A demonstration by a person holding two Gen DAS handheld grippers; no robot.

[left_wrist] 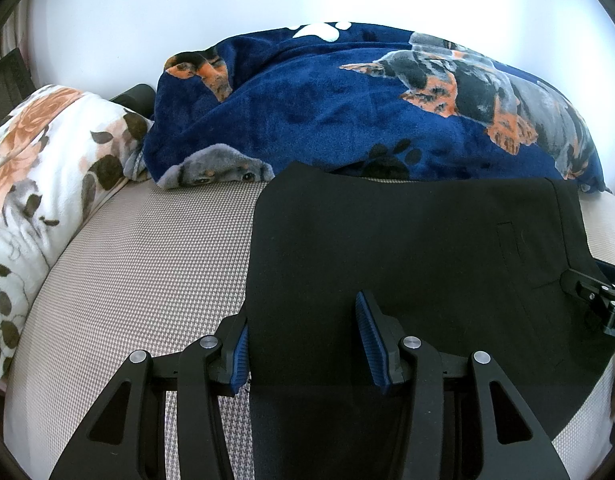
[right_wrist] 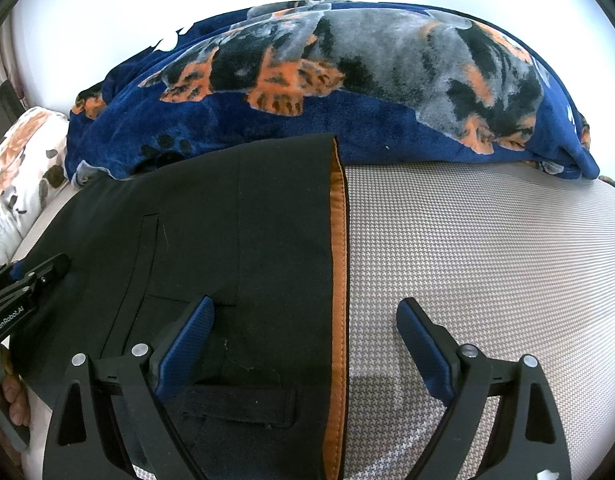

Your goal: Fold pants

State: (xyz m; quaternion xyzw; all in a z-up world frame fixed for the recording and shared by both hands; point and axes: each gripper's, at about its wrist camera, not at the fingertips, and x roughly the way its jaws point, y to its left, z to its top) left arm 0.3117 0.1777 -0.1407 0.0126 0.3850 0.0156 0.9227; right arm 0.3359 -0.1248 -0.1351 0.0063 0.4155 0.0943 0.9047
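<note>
Between the spread fingers of the left gripper (left_wrist: 305,340) and right gripper (right_wrist: 303,346), both holding nothing: one pair of black pants (left_wrist: 407,248), flat on the mattress (right_wrist: 487,248). Soft, light, likely limp; best pinched at the tan-lined waistband (right_wrist: 338,280) and opposite edge. Behind: one dog blanket (left_wrist: 327,112), one floral blanket (left_wrist: 39,168).

The pants (right_wrist: 235,240) are matt black woven cloth with a smooth orange lining band (right_wrist: 339,280), the bed cover (left_wrist: 147,264) is rough houndstooth weave, and the blue blanket (left_wrist: 327,120) at the top looks plush fleece.
</note>
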